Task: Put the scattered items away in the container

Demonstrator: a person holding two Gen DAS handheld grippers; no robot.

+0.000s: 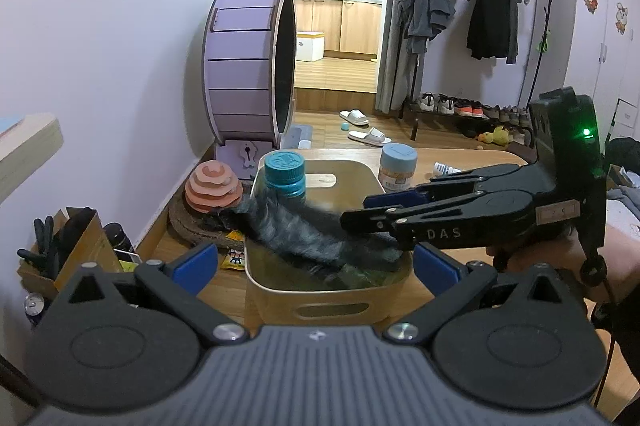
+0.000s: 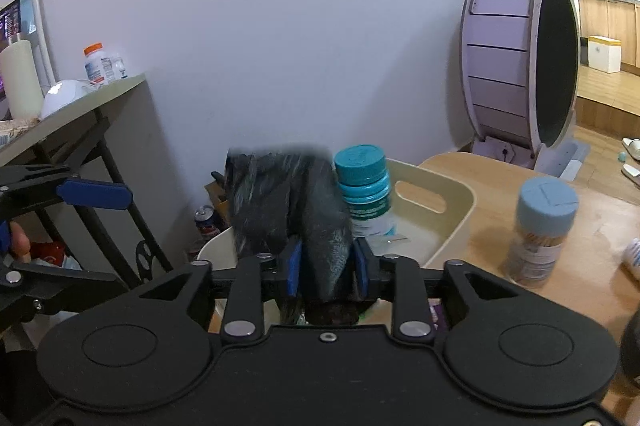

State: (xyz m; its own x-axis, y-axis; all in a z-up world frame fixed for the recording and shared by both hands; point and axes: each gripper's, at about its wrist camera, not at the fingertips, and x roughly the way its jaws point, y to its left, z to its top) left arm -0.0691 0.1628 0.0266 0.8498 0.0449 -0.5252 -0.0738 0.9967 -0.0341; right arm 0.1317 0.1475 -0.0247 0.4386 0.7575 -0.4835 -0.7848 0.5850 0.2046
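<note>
Clamped between your right gripper's point(image 2: 326, 272) blue pads, a dark fuzzy cloth point(image 2: 288, 202) hangs over the beige container point(image 1: 332, 300), half draped inside beside the teal-capped bottle point(image 1: 285, 173) at its 11 o'clock corner. Your left gripper point(image 1: 316, 262) waits with fingers spread wide, holding nothing. You appear mid-deposit: next, lower and release the cloth. One blue-lidded jar point(image 2: 538, 232) stands outside on the table point(image 2: 592, 222), at the container's 2 o'clock, probably next to collect.

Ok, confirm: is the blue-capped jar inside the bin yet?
No, the blue-capped jar stands on the table outside the bin.
</note>
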